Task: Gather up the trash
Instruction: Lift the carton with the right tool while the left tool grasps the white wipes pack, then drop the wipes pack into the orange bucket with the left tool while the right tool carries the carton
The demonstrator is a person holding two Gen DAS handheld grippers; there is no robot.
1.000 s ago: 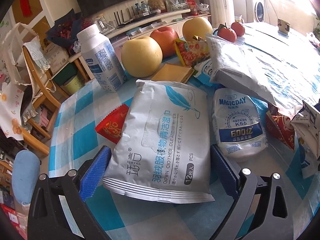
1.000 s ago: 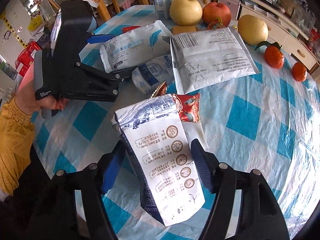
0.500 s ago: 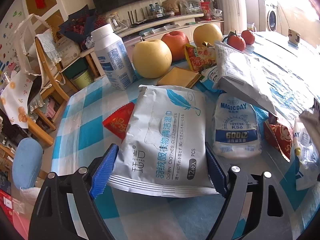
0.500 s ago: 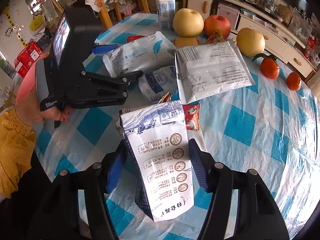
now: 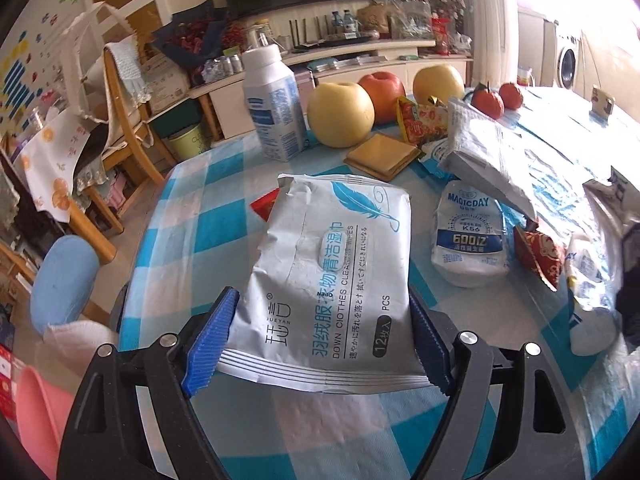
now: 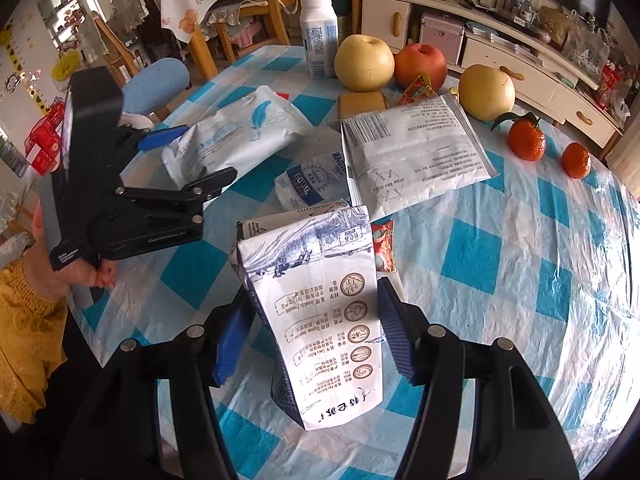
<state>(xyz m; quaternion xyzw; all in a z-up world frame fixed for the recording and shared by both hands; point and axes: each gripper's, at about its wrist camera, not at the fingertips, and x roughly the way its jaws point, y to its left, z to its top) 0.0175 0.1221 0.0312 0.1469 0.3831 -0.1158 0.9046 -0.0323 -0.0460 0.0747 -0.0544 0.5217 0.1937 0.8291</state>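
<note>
The wet-wipe pack (image 5: 332,276) lies at the centre of the left wrist view, its sealed end toward six o'clock and its far end tipped up off the checked tablecloth (image 5: 188,216). The left gripper (image 5: 318,346) has just been closing: its blue pads (image 5: 210,340) now press the pack's two long edges, which buckle slightly, so the pack looks gripped across its width. In the right wrist view the tall snack bag (image 6: 320,312) stands upright between the right gripper (image 6: 312,340)'s pads, which sit half open against its sides; whether they truly pinch it I cannot say for sure. The step in hand looks like the pick-up of both wrappers. Next comes carrying them to a bin without dragging the red sachet (image 5: 266,206) at eleven o'clock.
</note>
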